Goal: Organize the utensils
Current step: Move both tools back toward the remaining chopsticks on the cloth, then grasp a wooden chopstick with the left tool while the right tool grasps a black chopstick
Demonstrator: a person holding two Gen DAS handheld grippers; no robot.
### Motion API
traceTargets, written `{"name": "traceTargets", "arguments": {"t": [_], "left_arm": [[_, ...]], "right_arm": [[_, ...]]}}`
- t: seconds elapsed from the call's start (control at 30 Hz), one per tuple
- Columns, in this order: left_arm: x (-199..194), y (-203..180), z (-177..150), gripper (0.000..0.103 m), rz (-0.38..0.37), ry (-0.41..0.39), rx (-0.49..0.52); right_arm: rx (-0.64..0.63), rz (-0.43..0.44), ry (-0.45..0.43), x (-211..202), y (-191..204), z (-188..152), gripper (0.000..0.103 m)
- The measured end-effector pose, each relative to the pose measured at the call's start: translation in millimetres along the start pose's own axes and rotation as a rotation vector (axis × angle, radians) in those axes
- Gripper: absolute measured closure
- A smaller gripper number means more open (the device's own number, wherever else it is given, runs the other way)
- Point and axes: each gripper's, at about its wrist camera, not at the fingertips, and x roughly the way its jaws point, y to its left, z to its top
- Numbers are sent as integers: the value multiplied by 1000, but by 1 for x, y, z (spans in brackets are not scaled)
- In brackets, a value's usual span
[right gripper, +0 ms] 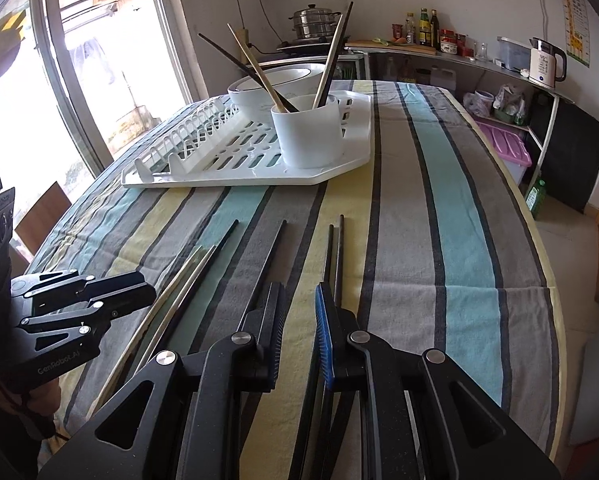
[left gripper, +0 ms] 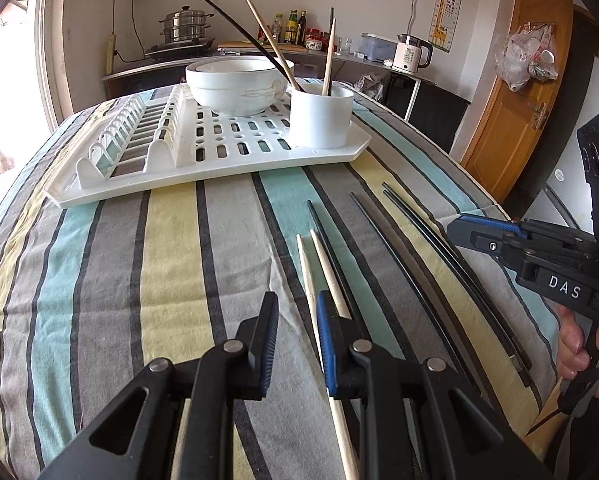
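Several chopsticks lie on the striped tablecloth: two pale wooden ones [left gripper: 319, 272] and several black ones [left gripper: 415, 256]. A white cup [left gripper: 321, 118] on the white drying rack [left gripper: 227, 152] holds several chopsticks, black and wooden. My left gripper [left gripper: 297, 320] is open and empty, just above the cloth, its right finger over the wooden pair. My right gripper [right gripper: 299, 308] is open and empty, low over the black chopsticks [right gripper: 335, 256]; it also shows in the left wrist view [left gripper: 459, 228]. The left gripper shows in the right wrist view [right gripper: 147, 288] beside the wooden chopsticks [right gripper: 179, 292].
Two stacked white bowls [left gripper: 235, 80] sit on the rack behind the cup. The table's right edge [right gripper: 539, 264] drops to the floor. A counter with a kettle [left gripper: 411, 54], bottles and a steamer pot [left gripper: 185, 26] stands behind the table.
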Motion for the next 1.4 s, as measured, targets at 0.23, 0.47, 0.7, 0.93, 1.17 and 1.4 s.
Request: {"name": "traceTargets", "arguments": {"t": [0.23,0.47,0.7,0.93,1.17,1.4], "left_arm": [[11,0,6,81,-2,28,-2],[16,-3,10,78,12,39,15],[19,-8,12,77,51,40,53],[21,-10,13,77,73,41,68],[26,-12,16,78,95,45,83],[28,-7,20,95,111,48,79]], "right_arm": [[-32,-16,36,18,-1,11,87],[-47,-38,67,33,-3,17,87],[-60,-48,82,40,-2,20,87],[-66,-67,101,47,-3,22,87],[-75,-84,132,54,-1,30,87],[-60,-80,143,57,-2,33,98]]}}
